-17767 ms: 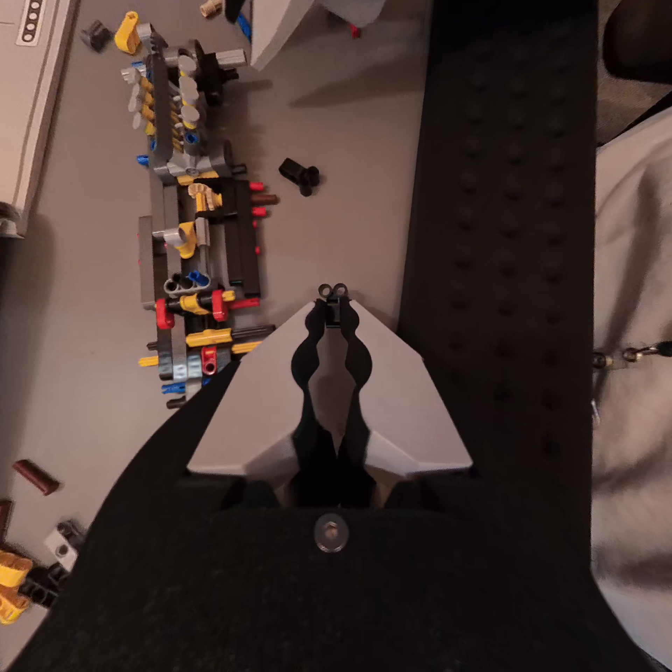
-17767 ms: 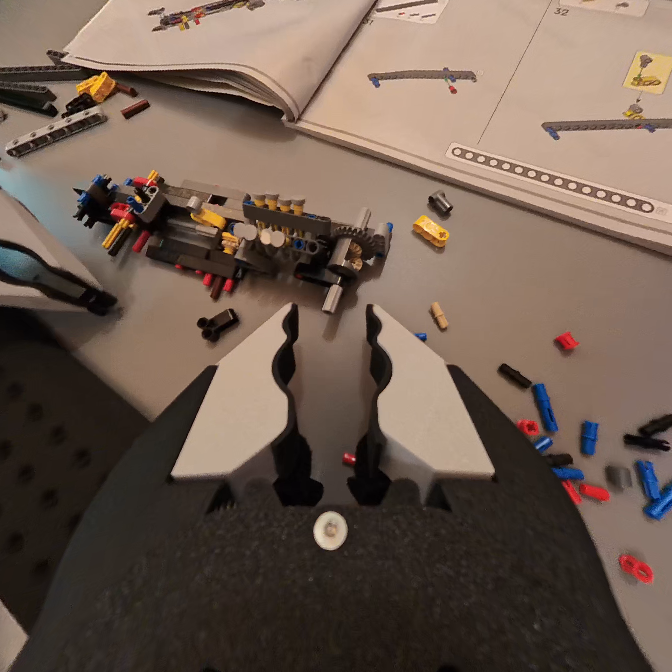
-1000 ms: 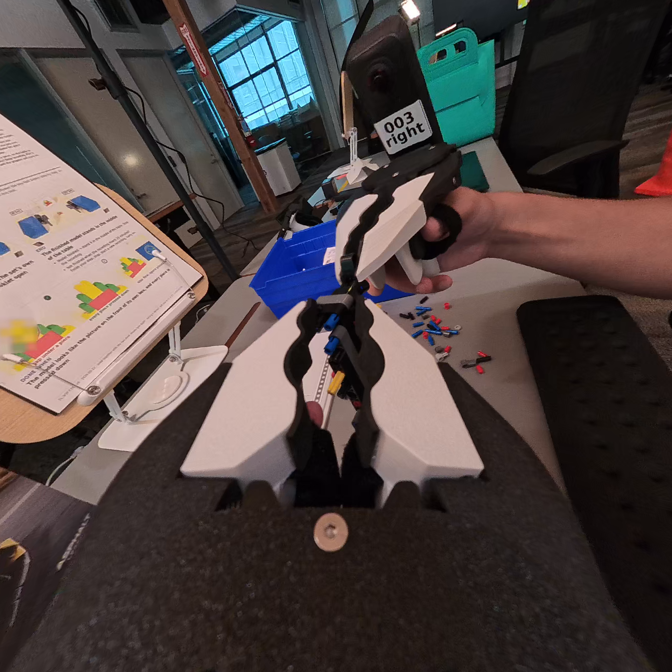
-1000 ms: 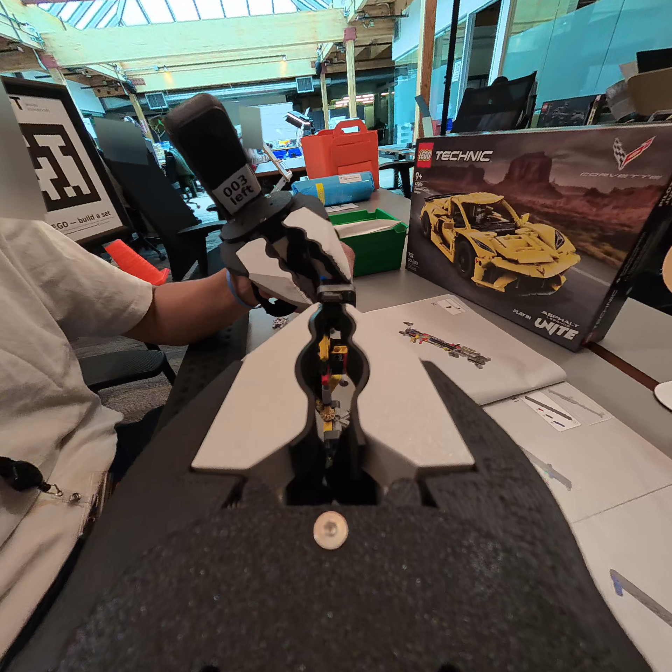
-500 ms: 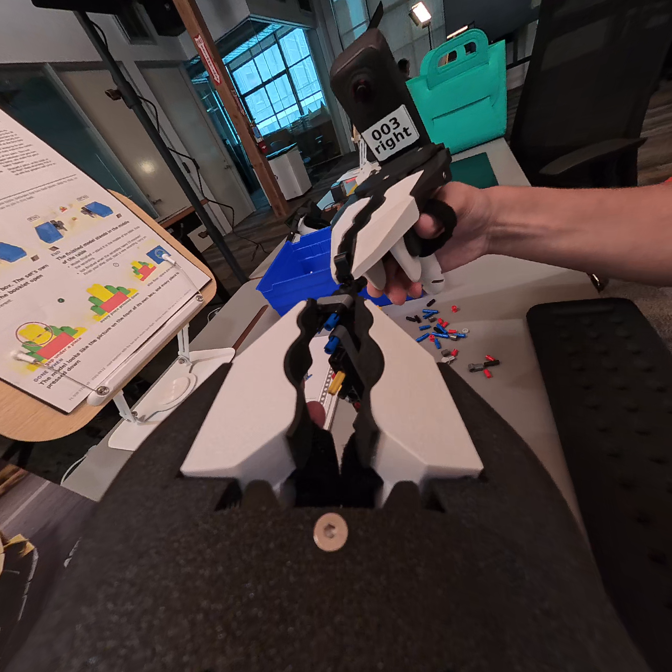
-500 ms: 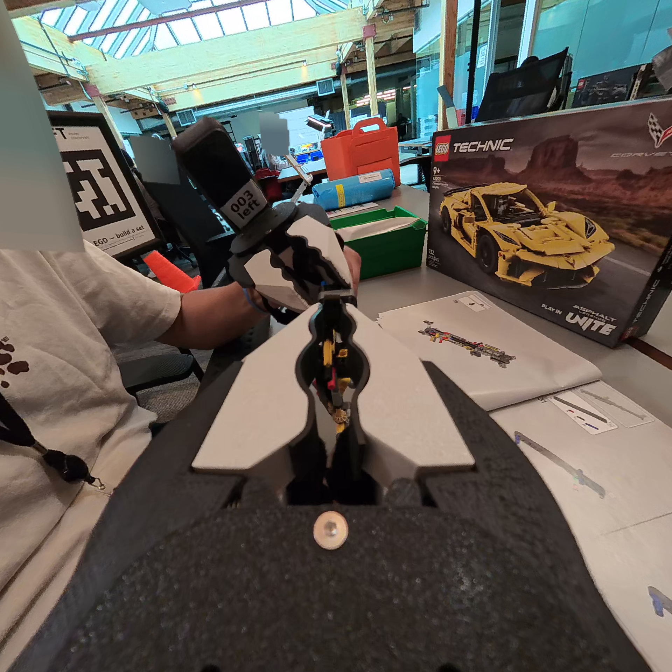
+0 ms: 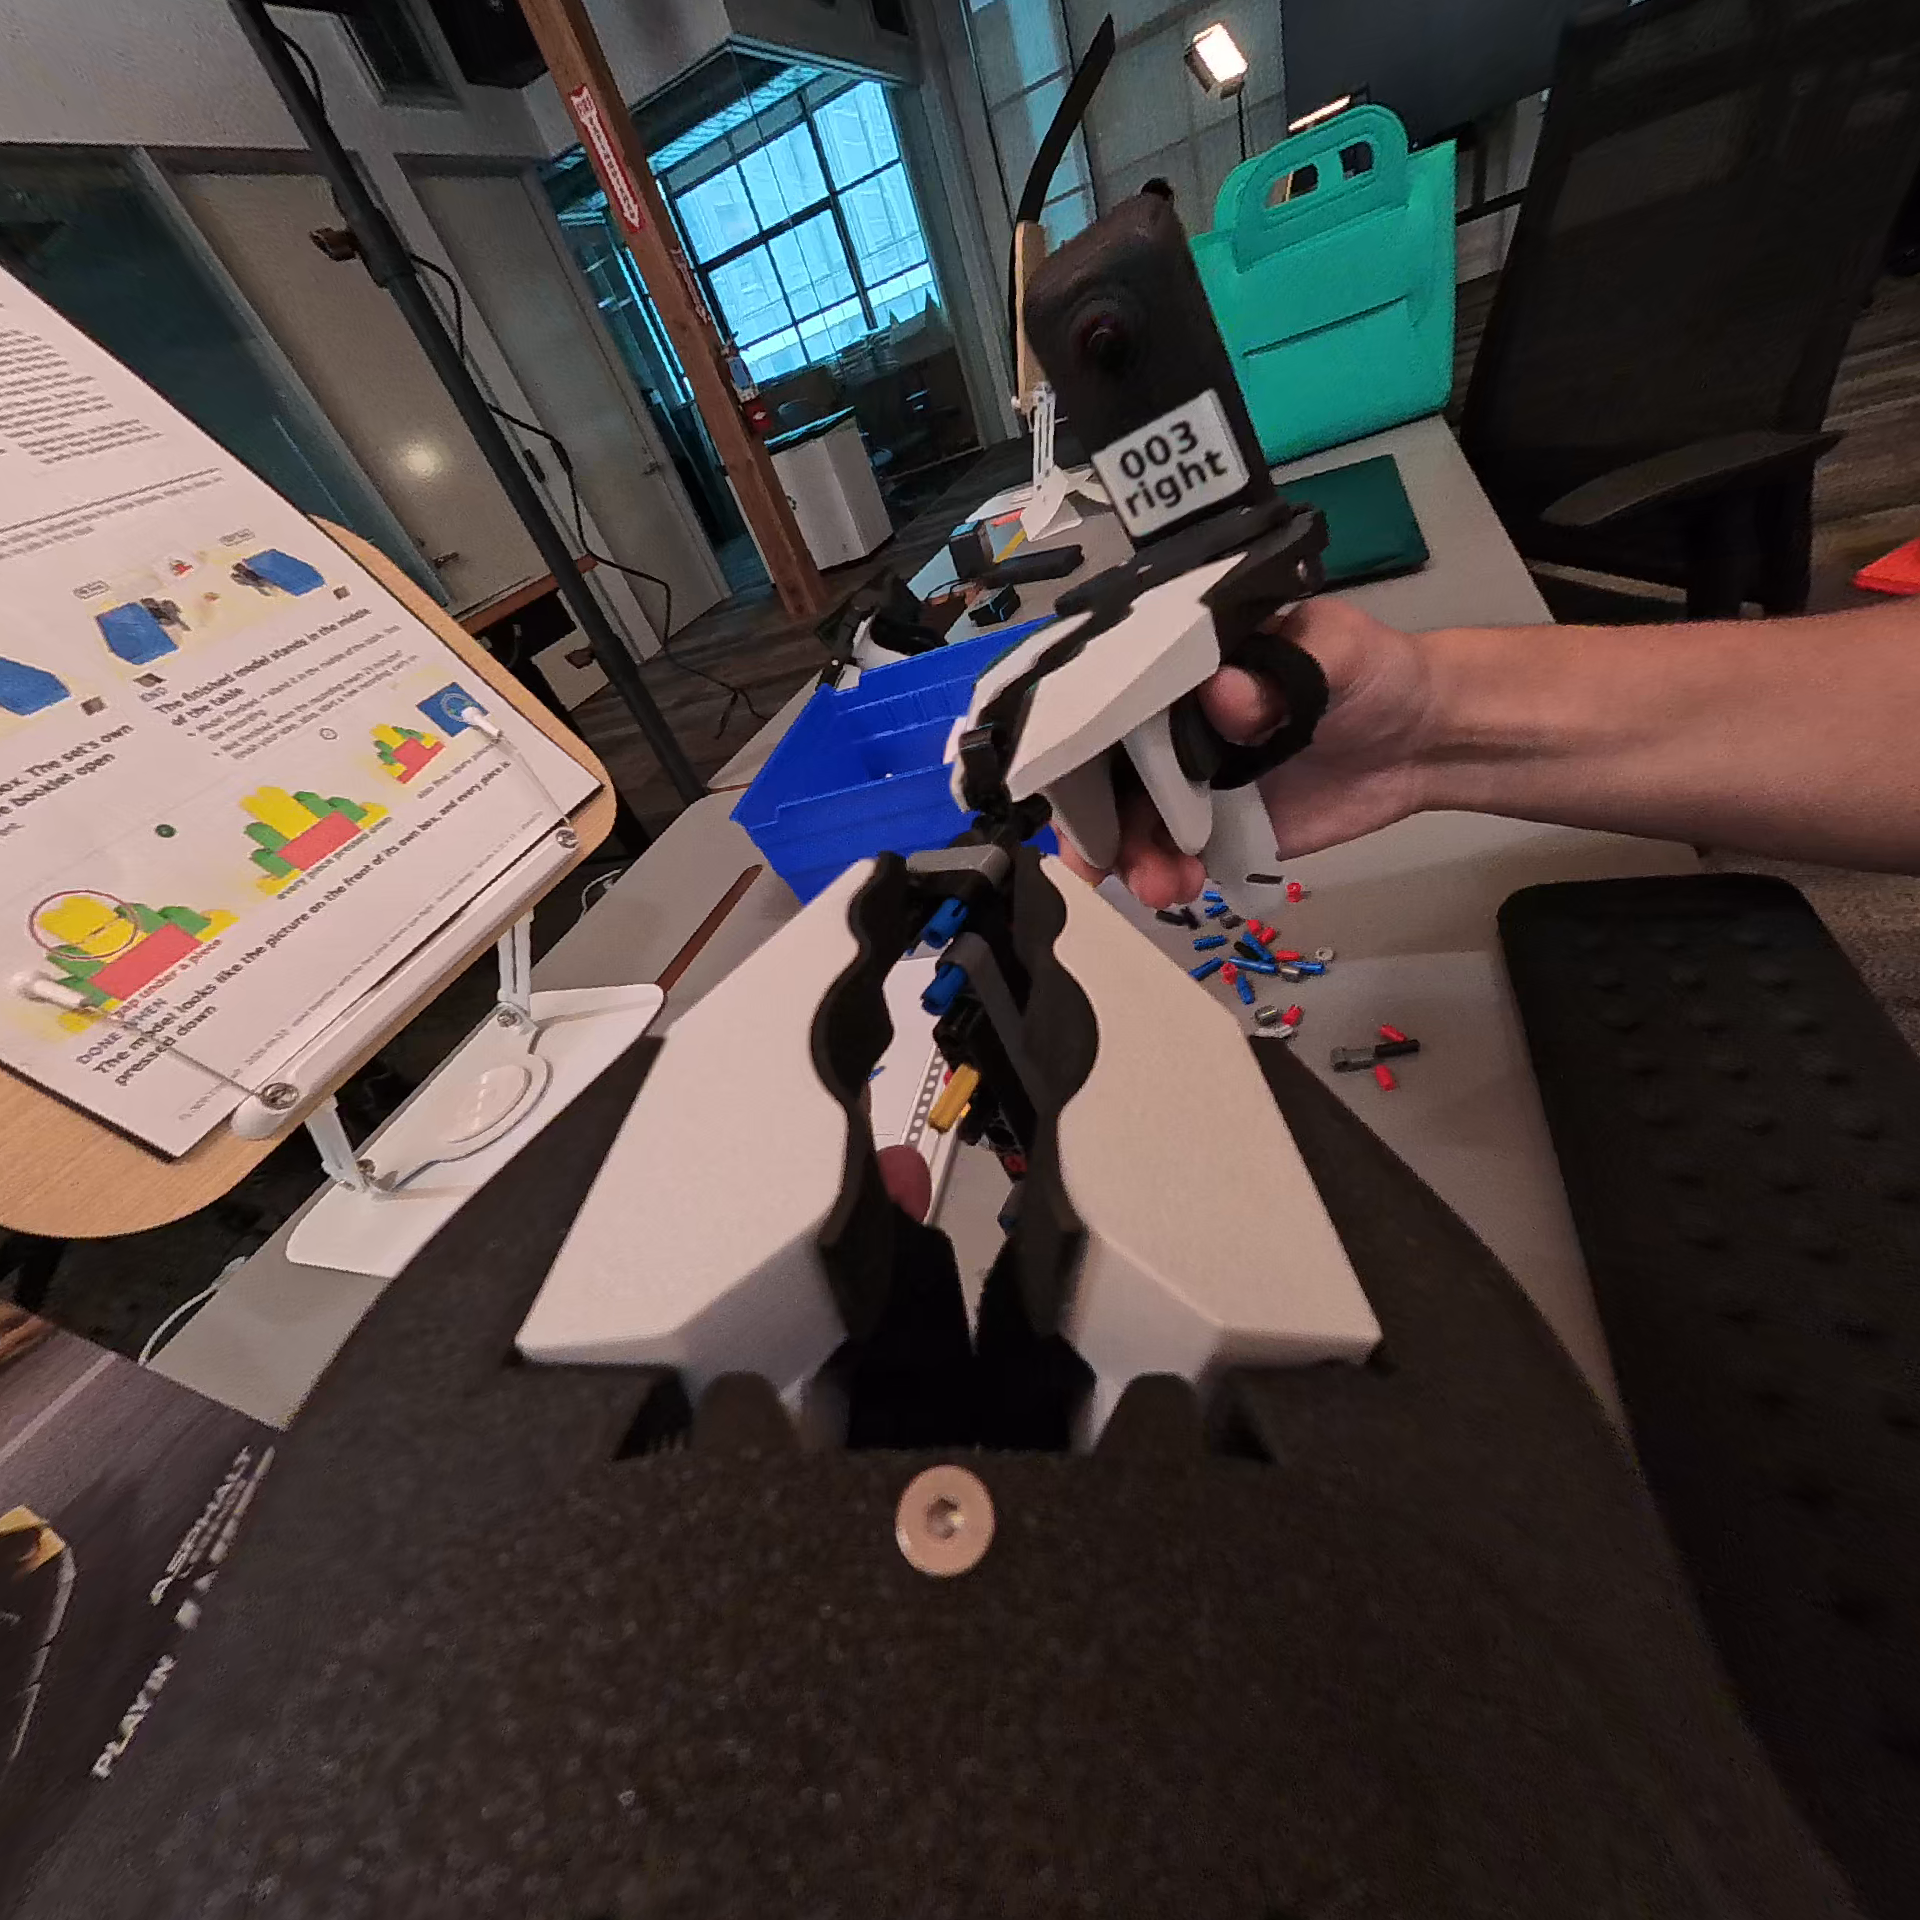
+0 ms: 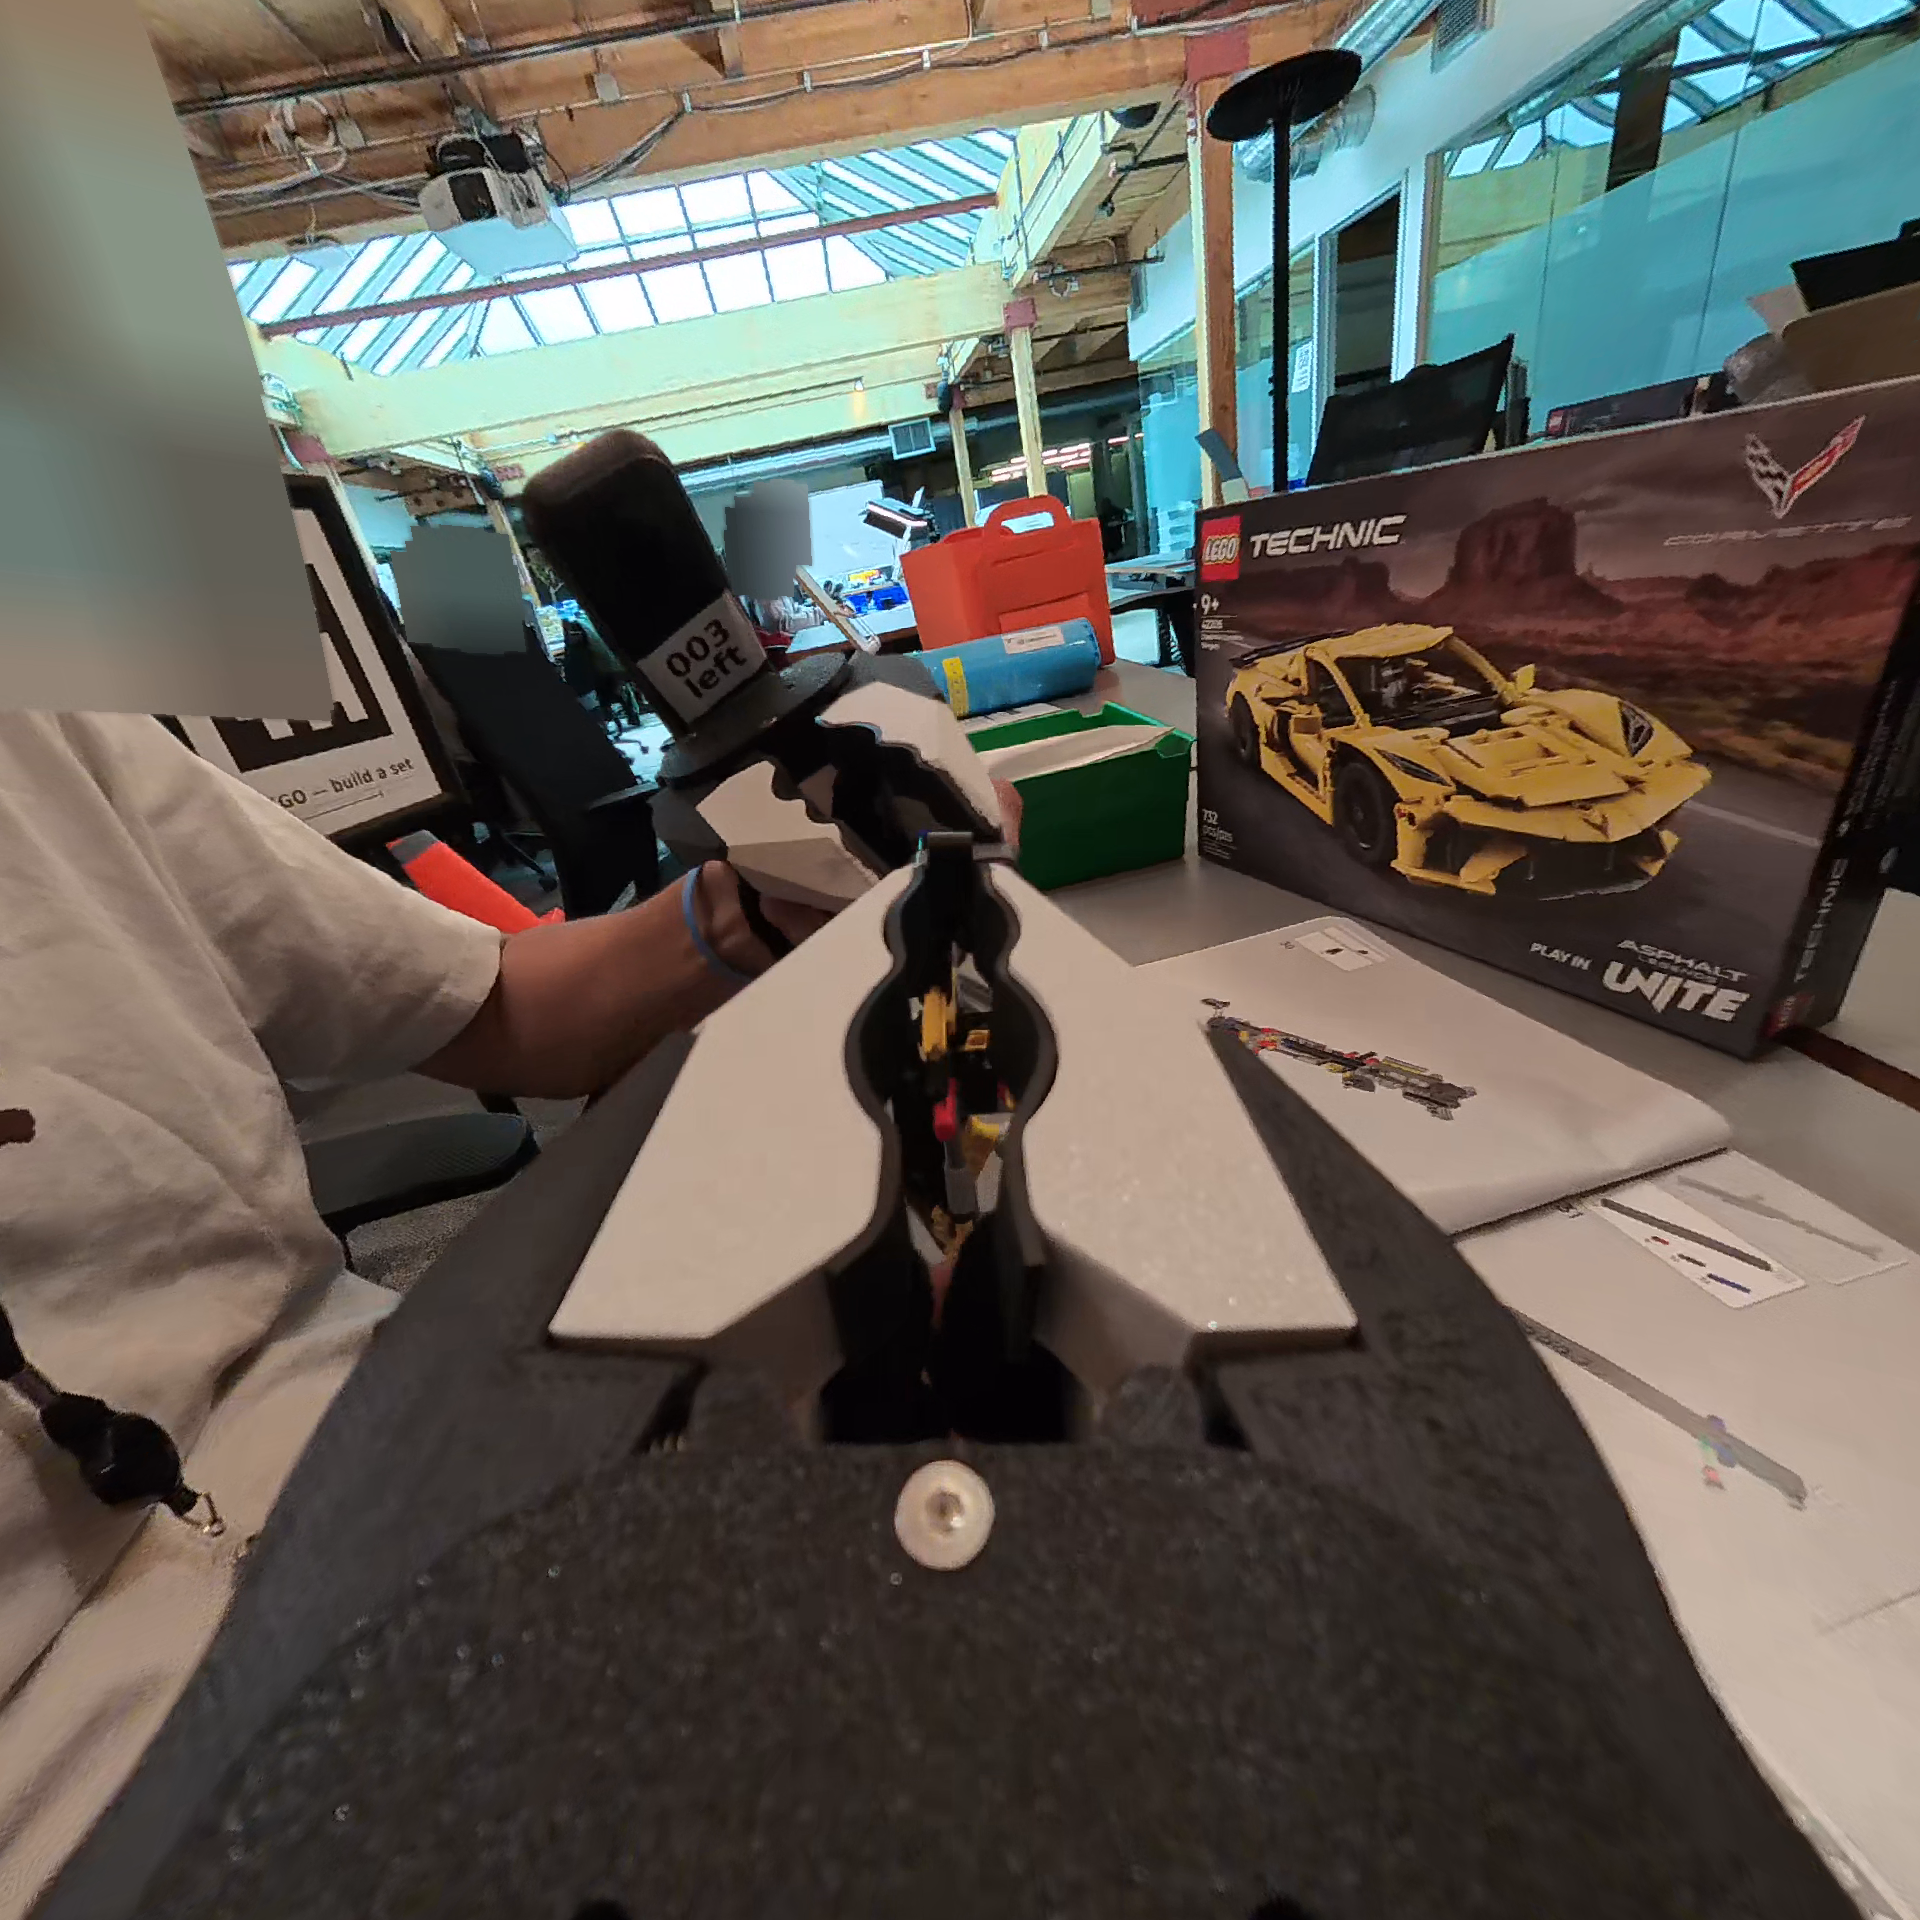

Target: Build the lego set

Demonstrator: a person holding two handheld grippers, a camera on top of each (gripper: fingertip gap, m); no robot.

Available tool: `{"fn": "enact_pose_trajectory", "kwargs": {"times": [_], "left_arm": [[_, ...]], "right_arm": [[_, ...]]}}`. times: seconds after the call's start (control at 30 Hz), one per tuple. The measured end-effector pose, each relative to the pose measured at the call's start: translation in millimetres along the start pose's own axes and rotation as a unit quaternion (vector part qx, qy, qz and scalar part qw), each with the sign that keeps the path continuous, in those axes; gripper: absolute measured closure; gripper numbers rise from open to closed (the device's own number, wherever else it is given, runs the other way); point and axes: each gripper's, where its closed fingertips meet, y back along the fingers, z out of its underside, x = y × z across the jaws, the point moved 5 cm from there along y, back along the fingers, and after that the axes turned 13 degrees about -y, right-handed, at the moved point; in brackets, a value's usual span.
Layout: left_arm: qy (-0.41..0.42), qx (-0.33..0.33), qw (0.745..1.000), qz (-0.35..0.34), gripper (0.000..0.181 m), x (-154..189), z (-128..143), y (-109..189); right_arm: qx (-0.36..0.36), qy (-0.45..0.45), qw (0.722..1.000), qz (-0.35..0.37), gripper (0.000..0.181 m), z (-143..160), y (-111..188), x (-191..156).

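Left wrist view: the left gripper (image 7: 961, 883) is clamped on one end of the lego assembly (image 7: 971, 1023), lifted above the grey desk (image 7: 1455, 1101) so the right gripper (image 7: 982, 764) can meet its tip. Loose pins (image 7: 1252, 961) lie beside a blue bin (image 7: 862, 769).

Right wrist view: the right gripper (image 8: 945, 862) likewise pinches the assembly (image 8: 951, 1081), probably to press parts together. The set's box (image 8: 1538, 717) stands behind an open booklet (image 8: 1455, 1101) in an office.

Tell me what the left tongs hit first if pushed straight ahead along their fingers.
Most likely the right tongs: their tips sit just past the left tongs, both shut on the lego assembly. Depth is hard to judge.
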Motion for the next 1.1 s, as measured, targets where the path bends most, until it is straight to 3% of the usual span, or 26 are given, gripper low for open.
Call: {"fn": "enact_pose_trajectory", "kwargs": {"times": [0.4, 0.7, 0.97, 1.1], "left_arm": [[0.005, -0.002, 1.000, -0.004, 0.163, -0.8, 0.8, -0.2], [0.023, 0.004, 1.000, 0.001, 0.162, -2.9, 1.6, 1.4], [-0.015, -0.013, 1.000, -0.023, 0.162, -2.3, 2.1, -1.3], [0.008, -0.002, 1.000, -0.006, 0.162, -2.0, 0.9, 1.4]], "right_arm": [[0.018, -0.031, 0.999, -0.013, 0.175, 0.5, -1.9, 2.5], [0.047, 0.049, 0.997, 0.021, 0.175, 0.8, -5.4, -2.6], [0.057, -0.079, 0.995, 0.021, 0.175, 0.5, 0.2, 8.1], [0.058, -0.024, 0.998, 0.021, 0.174, -0.9, 0.3, 5.0]]}}
